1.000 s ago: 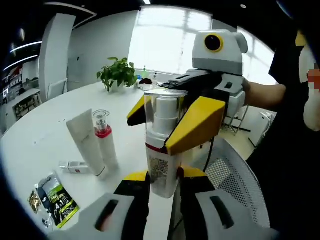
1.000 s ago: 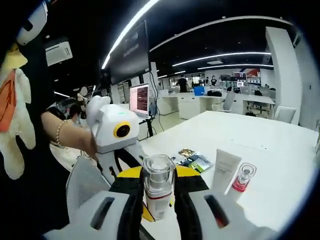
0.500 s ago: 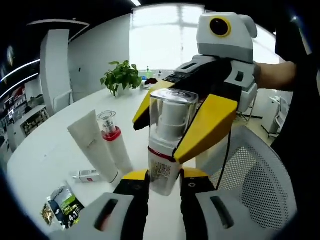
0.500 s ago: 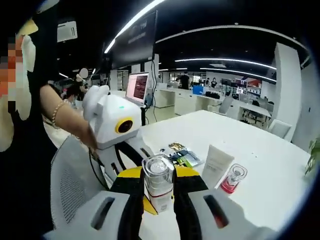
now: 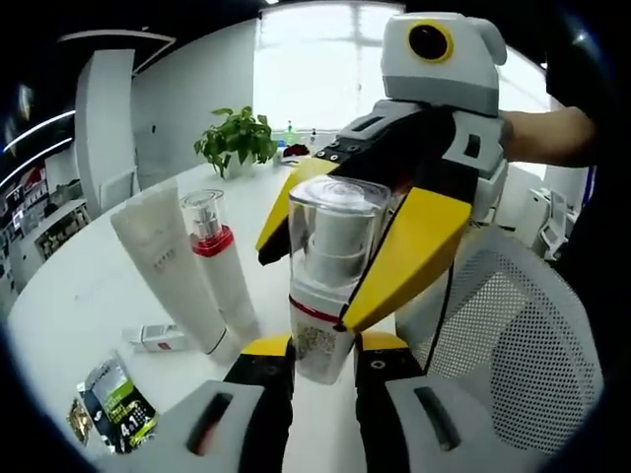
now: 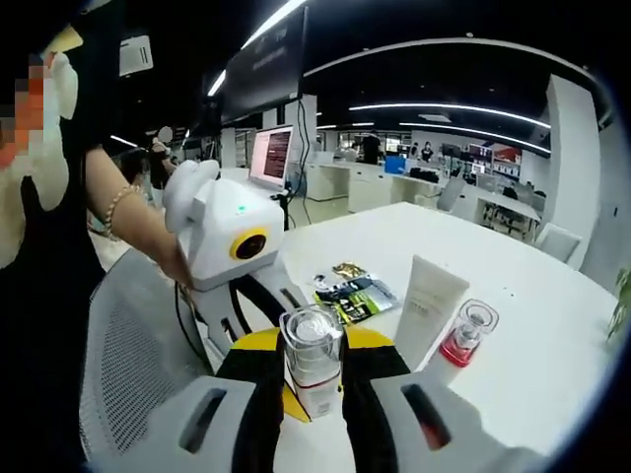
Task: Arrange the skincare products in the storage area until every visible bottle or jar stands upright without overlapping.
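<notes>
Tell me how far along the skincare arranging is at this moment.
Done: white tube and red-collared bottle stand upright on the table. In hand: both left gripper and right gripper clamp the clear-capped pump bottle. Left: setting it down; small white box lies flat.

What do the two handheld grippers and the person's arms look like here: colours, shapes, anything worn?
Each gripper has black jaws with yellow tips and a grey body. The right gripper carries a white box with a yellow-ringed lens; so does the left gripper, which also trails a black cable. The person wears a dark short-sleeved top and a beaded bracelet.
</notes>
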A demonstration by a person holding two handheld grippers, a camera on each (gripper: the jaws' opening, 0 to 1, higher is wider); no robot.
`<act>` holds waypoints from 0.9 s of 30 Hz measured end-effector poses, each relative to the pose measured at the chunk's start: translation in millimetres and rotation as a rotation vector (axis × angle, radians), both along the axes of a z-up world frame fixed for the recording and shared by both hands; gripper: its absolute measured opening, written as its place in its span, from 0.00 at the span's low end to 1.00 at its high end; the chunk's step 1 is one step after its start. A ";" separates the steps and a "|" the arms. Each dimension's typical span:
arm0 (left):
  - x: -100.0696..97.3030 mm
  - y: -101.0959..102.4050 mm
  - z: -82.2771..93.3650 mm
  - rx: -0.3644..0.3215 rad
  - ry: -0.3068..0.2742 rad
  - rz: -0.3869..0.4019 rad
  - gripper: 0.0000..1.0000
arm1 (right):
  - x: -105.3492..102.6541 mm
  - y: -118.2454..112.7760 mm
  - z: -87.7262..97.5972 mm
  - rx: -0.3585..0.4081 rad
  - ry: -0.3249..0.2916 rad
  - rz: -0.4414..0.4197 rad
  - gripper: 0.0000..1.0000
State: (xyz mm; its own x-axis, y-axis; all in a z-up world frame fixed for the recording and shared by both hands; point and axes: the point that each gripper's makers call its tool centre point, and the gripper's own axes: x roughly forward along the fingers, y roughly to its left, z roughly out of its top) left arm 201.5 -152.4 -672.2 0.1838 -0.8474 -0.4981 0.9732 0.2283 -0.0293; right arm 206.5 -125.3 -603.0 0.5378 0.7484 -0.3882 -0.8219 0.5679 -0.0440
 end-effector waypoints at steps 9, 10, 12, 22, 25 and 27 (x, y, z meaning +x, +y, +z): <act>5.9 -2.4 -24.5 0.037 0.015 -0.026 0.20 | 7.0 -0.7 -24.3 0.008 0.039 0.006 0.21; 6.8 -2.4 -27.2 0.044 0.014 -0.028 0.20 | 7.3 -0.4 -26.2 0.007 0.043 0.006 0.21; 7.3 -3.1 -30.0 0.051 0.013 -0.033 0.19 | 8.1 0.1 -30.5 0.003 0.046 0.005 0.21; 9.3 -9.9 -39.5 0.067 -0.004 -0.051 0.19 | 11.4 -2.6 -44.0 -0.018 0.047 0.001 0.21; 8.5 -10.4 -43.5 0.075 -0.008 -0.053 0.19 | 11.8 -4.0 -49.0 -0.028 0.055 0.003 0.21; 8.0 -11.0 -44.0 0.076 -0.006 -0.056 0.19 | 11.2 -4.2 -50.2 -0.030 0.059 0.004 0.21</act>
